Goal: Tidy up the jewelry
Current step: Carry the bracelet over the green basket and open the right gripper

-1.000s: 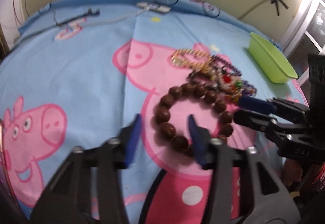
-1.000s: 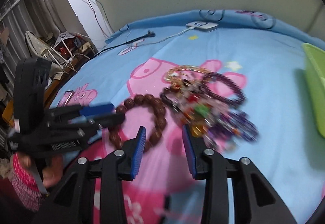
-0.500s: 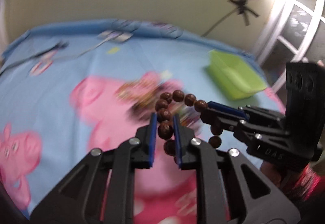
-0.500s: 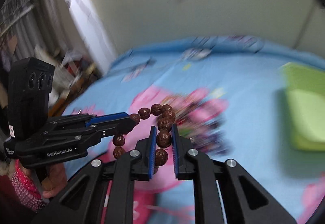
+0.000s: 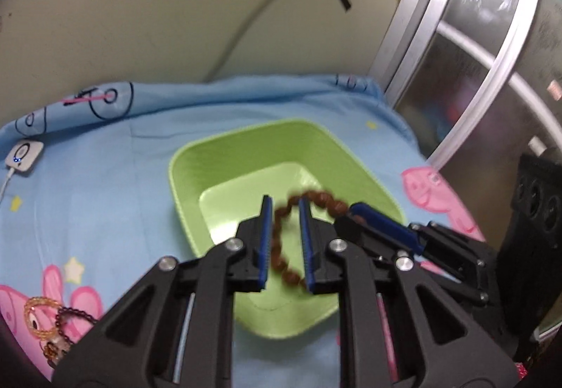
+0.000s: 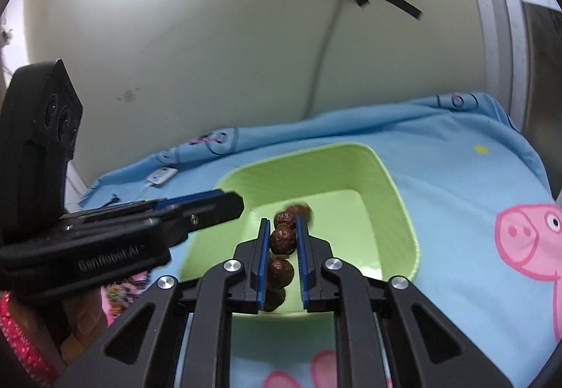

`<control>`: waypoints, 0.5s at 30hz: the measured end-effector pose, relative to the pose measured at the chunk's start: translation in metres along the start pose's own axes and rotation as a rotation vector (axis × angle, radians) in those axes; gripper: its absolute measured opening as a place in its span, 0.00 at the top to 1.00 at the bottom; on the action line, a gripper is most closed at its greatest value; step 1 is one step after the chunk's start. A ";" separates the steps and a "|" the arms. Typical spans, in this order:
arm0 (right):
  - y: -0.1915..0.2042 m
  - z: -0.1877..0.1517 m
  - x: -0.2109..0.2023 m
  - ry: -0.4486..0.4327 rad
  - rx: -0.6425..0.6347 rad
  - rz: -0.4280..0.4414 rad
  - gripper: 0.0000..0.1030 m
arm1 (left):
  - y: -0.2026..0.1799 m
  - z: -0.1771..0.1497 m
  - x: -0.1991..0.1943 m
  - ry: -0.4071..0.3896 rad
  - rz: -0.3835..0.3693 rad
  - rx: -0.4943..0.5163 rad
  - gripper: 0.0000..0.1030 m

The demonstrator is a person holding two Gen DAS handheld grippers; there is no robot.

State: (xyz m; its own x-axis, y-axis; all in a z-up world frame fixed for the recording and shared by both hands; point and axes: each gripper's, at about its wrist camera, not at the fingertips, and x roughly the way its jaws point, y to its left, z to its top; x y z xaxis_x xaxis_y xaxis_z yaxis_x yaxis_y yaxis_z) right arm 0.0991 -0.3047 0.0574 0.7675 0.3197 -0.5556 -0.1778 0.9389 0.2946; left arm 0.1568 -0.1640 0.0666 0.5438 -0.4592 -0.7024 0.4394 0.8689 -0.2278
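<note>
While both claws pinch my bracelet [image 6: 282, 239] over the bowl [image 6: 397, 184], its hard beads hang limp, light, slippery.

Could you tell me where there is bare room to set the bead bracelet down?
The green tray is bare inside. Bare sheet lies between the tray and the white charger. The jewelry pile crowds the sheet's near left corner.
</note>
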 end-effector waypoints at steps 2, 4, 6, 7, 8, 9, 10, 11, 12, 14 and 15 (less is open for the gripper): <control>-0.008 -0.003 0.004 0.001 0.039 -0.005 1.00 | 0.005 -0.004 0.001 0.020 0.007 -0.010 0.86; -0.010 -0.005 0.006 0.011 0.082 0.018 0.91 | 0.017 -0.007 -0.012 0.005 0.019 -0.025 0.86; -0.013 -0.005 -0.002 -0.022 0.113 0.036 0.73 | 0.033 -0.012 -0.031 -0.024 0.026 -0.056 0.86; -0.013 -0.005 -0.007 -0.051 0.122 0.034 0.65 | 0.047 -0.018 -0.048 -0.042 0.037 -0.081 0.86; -0.013 -0.006 -0.012 -0.083 0.125 0.030 0.65 | 0.057 -0.023 -0.061 -0.059 0.049 -0.098 0.86; -0.013 -0.005 -0.016 -0.107 0.127 0.034 0.65 | 0.073 -0.033 -0.081 -0.086 0.076 -0.125 0.86; -0.009 -0.005 -0.023 -0.140 0.124 0.049 0.65 | 0.087 -0.042 -0.097 -0.108 0.105 -0.149 0.86; -0.006 -0.005 -0.027 -0.160 0.119 0.066 0.65 | 0.097 -0.049 -0.109 -0.119 0.133 -0.167 0.86; -0.001 -0.005 -0.031 -0.173 0.112 0.091 0.65 | 0.113 -0.063 -0.126 -0.132 0.187 -0.190 0.86; 0.022 -0.005 -0.035 -0.161 0.072 0.199 0.65 | 0.130 -0.082 -0.145 -0.138 0.249 -0.206 0.86; 0.029 -0.003 -0.032 -0.143 0.055 0.236 0.65 | 0.137 -0.092 -0.153 -0.135 0.267 -0.215 0.86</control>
State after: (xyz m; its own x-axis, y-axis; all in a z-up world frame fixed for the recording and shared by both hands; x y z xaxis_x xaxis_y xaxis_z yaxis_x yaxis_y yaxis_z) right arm 0.0670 -0.2871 0.0813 0.7885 0.5038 -0.3527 -0.3310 0.8310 0.4470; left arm 0.0686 0.0420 0.0808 0.7147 -0.2188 -0.6644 0.1168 0.9738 -0.1951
